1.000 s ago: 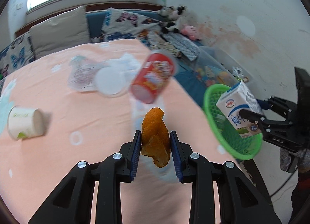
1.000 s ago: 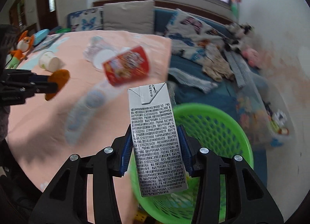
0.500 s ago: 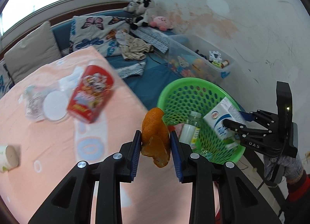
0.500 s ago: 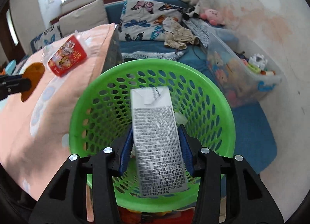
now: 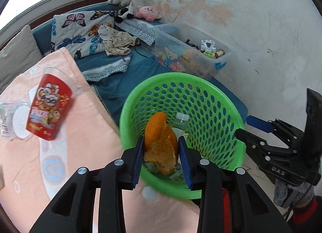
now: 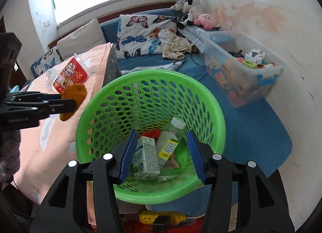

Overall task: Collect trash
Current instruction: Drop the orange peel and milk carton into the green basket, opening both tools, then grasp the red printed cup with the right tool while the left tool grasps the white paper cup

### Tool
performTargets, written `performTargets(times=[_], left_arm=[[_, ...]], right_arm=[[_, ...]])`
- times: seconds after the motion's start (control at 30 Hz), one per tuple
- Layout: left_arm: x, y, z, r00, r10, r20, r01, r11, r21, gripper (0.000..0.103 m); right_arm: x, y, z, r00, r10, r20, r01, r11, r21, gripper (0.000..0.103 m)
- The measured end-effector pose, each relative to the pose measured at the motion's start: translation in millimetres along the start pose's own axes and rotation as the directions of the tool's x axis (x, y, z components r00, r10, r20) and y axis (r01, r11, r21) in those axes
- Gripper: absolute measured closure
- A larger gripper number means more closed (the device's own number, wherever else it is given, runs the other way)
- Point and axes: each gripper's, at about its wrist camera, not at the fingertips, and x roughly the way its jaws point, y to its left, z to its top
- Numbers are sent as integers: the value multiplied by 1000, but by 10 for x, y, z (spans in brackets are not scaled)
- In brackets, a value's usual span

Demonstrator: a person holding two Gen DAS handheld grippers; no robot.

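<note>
My left gripper [image 5: 161, 156] is shut on an orange peel [image 5: 161, 144] and holds it over the near rim of the green basket [image 5: 201, 84]. In the right wrist view that peel [image 6: 73, 98] hangs left of the basket [image 6: 203, 96]. My right gripper [image 6: 162, 154] is open and empty above the basket. A milk carton [image 6: 147, 156] lies in the basket's bottom beside a clear plastic bottle [image 6: 169, 140]. A red snack cup [image 5: 48, 112] lies on the pink table [image 5: 84, 132].
A clear lid and wrapper [image 5: 12, 120] lie left of the red cup. A clear toy box [image 6: 241, 71] stands by the wall on the blue mat [image 6: 261, 132]. A yellow power strip [image 6: 161, 217] lies below the basket.
My right gripper has opened and the milk carton has dropped into the basket. My left gripper has carried the orange peel right, from over the table to the basket's rim.
</note>
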Motion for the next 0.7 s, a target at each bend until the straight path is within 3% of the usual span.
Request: performTargets(times=[0.07,0.17,0.37,0.7], left_arm=[[13,-43,-7,1000,-4,3,4,1000,5,61],[-6,-88,-14,1000,-5,14,5,1000,9,45],[-179,-5,-74,999,22,44,-22,1000,6,45],[-624,647,-411,984,167,57,-160,982,-101,45]], right_arm=[[-36,-8,-26,1000,1,6,-1,1000,0,50],[-74,9,-64,1000,-4,10,4,1000,-5,50],[-109,143,-55,999,29,16,-29,999,-14,49],[22,716,214,990,139,10,-137,988,-76,48]])
